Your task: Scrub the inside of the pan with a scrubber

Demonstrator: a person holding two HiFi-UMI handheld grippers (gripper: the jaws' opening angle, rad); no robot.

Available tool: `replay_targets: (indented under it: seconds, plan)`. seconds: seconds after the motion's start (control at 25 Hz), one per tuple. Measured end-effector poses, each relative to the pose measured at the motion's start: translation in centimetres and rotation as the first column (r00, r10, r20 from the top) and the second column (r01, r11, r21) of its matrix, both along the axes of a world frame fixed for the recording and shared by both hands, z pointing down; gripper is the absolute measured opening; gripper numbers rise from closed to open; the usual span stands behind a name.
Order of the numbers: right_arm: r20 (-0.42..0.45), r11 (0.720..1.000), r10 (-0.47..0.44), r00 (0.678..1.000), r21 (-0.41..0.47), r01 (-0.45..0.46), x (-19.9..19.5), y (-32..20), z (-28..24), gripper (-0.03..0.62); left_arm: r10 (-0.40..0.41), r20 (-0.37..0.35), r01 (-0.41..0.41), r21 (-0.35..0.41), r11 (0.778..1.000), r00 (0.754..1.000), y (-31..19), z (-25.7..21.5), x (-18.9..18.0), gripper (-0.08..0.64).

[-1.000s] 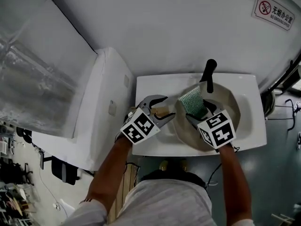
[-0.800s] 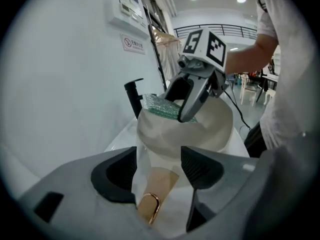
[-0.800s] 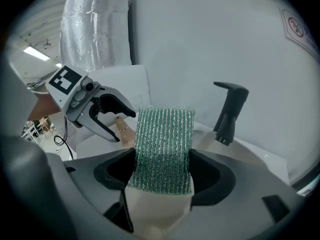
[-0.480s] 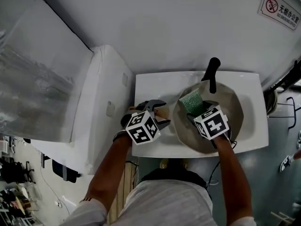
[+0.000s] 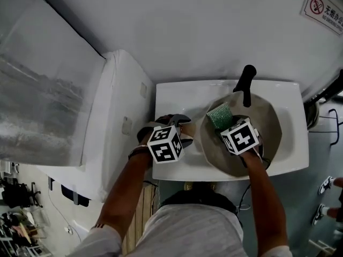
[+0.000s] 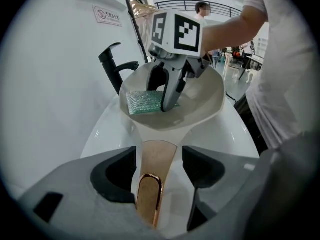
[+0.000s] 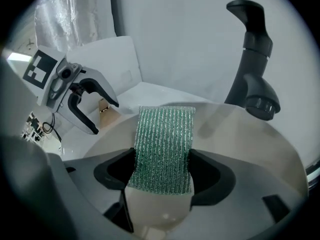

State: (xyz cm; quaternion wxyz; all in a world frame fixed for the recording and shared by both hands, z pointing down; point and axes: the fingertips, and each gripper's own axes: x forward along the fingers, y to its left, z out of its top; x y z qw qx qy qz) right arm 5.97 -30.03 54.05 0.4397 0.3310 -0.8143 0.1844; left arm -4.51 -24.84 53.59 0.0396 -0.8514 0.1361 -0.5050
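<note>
While the right gripper is clamped on the near end of the green scrubber, the left gripper is gripping nothing. Its jaws have just been opening and stand wide apart on either side of the pan handle, with a clear gap on both sides. The pan sits in the white sink, handle toward the left gripper, and the black faucet stands just behind its far rim. The scrubber is inside the pan, low against the wall on the faucet side; whether it presses on the surface I cannot tell. Principal concern: the pan is unrestrained. In my judgement, a scrubbing stroke made before the left jaws close would turn the pan or slide it in the smooth basin, possibly against the faucet. Second concern: the handle looks slim, polished and tapered, so a closure made off-centre or too near its end may slip off. Third concern: most of the scrubber projects beyond the jaws unsupported. Under pressure it is likely to fold or work loose, leaving the hard jaw ends to scrape the pan's surface. Fourth concern: strokes toward the far rim bring the right gripper close to the faucet, and a knock is possible.
</note>
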Motion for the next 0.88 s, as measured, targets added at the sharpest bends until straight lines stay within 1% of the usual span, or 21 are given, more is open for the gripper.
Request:
replay_targets:
  seconds: [0.12, 0.2, 0.44, 0.88]
  plan:
    - [-0.003, 1.0, 0.003, 1.0, -0.015, -0.003, -0.2, -0.1, 0.6, 0.339, -0.007, 0.023, 0.006, 0.013, 1.0, 1.0, -0.3, 0.7, -0.2, 0.291]
    - [-0.011, 1.0, 0.007, 1.0, -0.026, -0.008, -0.2, -0.1, 1.0, 0.34, -0.012, 0.029, 0.011, 0.021, 1.0, 1.0, -0.5, 1.1, -0.2, 0.252]
    - [-0.053, 0.998, 0.033, 0.998, -0.044, -0.036, 0.7, -0.5, 1.9, 0.339, -0.01, 0.006, 0.01, 0.024, 1.0, 1.0, -0.6, 1.2, -0.2, 0.252]
    - [-0.186, 0.987, 0.148, 0.971, -0.025, -0.156, 7.3, -1.1, 1.9, 0.339, -0.005, -0.008, 0.005, 0.026, 1.0, 1.0, -0.6, 1.3, -0.3, 0.252]
